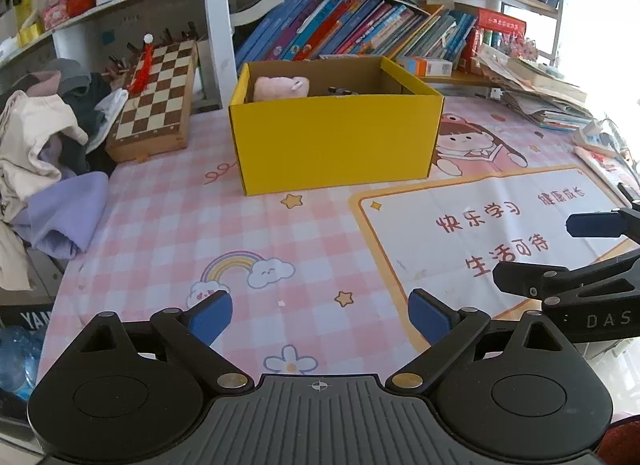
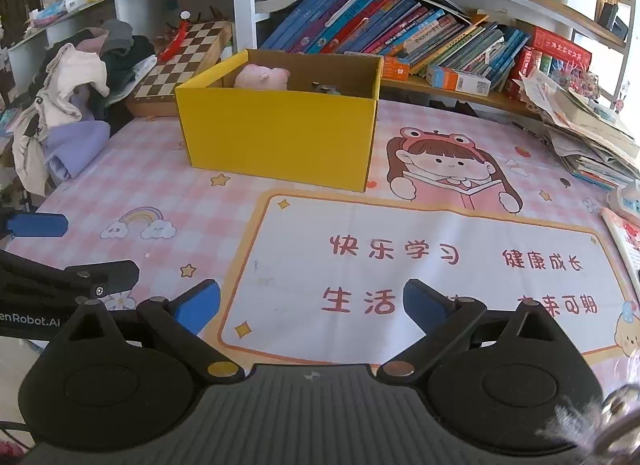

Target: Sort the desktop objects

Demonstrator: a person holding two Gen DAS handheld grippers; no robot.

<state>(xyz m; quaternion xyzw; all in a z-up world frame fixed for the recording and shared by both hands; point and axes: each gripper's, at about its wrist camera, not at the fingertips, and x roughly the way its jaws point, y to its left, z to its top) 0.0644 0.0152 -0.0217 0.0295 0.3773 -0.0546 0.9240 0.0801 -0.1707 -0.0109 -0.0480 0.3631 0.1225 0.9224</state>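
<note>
Left wrist view: left gripper (image 1: 320,315) held low over the desk (image 1: 168,233), its blue-padded fingers (image 1: 210,315) spread wide with nothing between them. The desk is covered by a pink checked mat printed with a rainbow, stars and a cartoon girl. At the far middle stands a yellow cardboard box (image 1: 336,145), open at the top; inside it, against the left wall, lies a pink plush toy (image 1: 282,87), and a small dark object (image 1: 342,91) lies toward the middle, too little of it showing to name. A folding chessboard (image 1: 156,101) leans at the box's left, a red tassel (image 1: 143,65) draped over it. A heap of clothes (image 1: 48,137) occupies the desk's left edge. A row of leaning books (image 1: 352,31) fills the shelf behind the box, and a stack of papers (image 1: 540,93) sits at the right. The other gripper's fingers enter from the right edge.

Right wrist view: right gripper (image 2: 311,305), fingers (image 2: 200,305) likewise spread wide and empty, above the white text panel (image 2: 420,265) of the mat, which bears red Chinese characters. The yellow box stands beyond, well apart from both grippers.
</note>
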